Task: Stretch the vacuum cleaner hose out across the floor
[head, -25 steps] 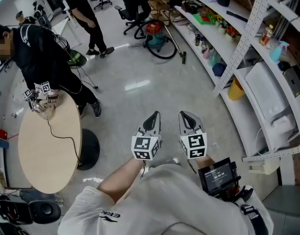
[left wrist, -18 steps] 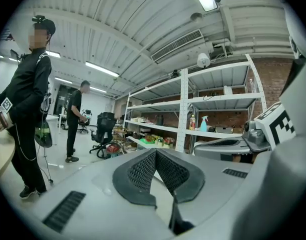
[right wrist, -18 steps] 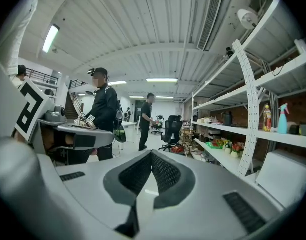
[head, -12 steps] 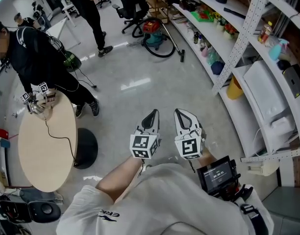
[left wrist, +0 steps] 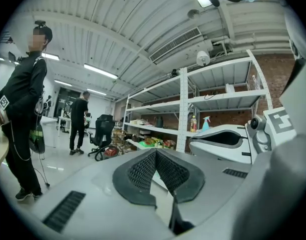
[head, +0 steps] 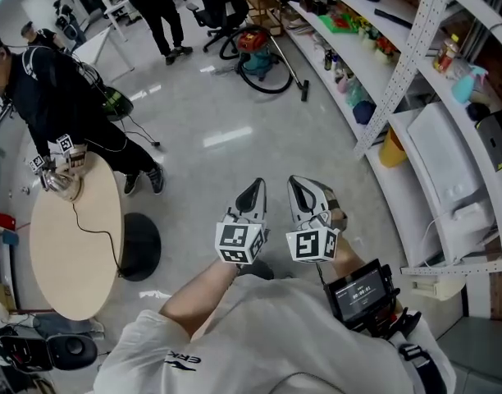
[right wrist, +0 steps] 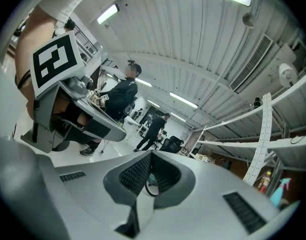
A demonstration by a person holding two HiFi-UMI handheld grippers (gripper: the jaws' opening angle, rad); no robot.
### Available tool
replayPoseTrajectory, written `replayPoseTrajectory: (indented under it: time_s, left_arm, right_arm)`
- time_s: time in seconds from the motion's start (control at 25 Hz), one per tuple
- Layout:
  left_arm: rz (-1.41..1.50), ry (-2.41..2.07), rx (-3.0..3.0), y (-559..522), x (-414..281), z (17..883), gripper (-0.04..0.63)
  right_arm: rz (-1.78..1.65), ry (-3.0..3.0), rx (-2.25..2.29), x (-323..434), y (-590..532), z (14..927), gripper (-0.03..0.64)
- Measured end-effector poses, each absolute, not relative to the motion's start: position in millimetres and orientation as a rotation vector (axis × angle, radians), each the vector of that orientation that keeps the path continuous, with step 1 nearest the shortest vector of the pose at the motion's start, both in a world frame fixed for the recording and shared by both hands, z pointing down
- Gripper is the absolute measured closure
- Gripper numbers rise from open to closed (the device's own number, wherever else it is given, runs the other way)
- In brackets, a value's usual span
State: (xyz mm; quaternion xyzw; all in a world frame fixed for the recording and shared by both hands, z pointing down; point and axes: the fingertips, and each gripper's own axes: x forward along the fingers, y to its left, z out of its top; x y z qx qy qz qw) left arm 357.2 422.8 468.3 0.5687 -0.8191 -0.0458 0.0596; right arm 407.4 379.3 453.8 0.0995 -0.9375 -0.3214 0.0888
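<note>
**Hose far off, both grippers closed and empty**

Our left gripper (head: 255,191) and right gripper (head: 303,189) are held side by side in front of us, pointing roughly level. Each gripper view shows its ribbed pads pressed together with nothing between them.

The vacuum cleaner hose (head: 271,93) lies well apart from us at the far end of the floor. It loops beside the red-topped vacuum cleaner (head: 253,46), with the wand (head: 294,71) angled toward the shelving (head: 374,105). A dark curve low in the right gripper view may be that same loop, though it is too small for us to be sure.

Several things could go wrong from here:

- **Closed jaws:** If we arrive with them shut, we would only nudge the hose rather than take it.
- **Rolling canister:** If we pull the loop while the canister is free to roll, the whole vacuum cleaner could follow, or tip, and the hose would not straighten.
- **Snags:** The office chair (head: 222,11) stands just behind it, so its base could catch the hose.
- **Swinging wand:** It could knock items on the lowest shelf.
- **Obstructed floor:** A person (head: 66,97) stands by the round table (head: 70,245) with a cable (head: 144,142) trailing on the floor nearby. Stretching the hose that way risks tangling it or tripping someone.
</note>
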Motion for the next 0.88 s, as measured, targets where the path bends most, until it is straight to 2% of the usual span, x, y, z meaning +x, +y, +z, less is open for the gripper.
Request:
replayPoseTrajectory:
  time_s: [0.36, 0.88]
  left_arm:
    - [-0.163, -2.445, 1.760, 379, 305, 478, 0.594]
    - [-0.130, -2.403, 1.821, 331, 147, 463, 0.594]
  right_arm:
    - [-0.835, -2.757, 0.375, 356, 329, 467, 0.615]
    - [-0.798, -2.693, 0.420, 203, 274, 456, 0.615]
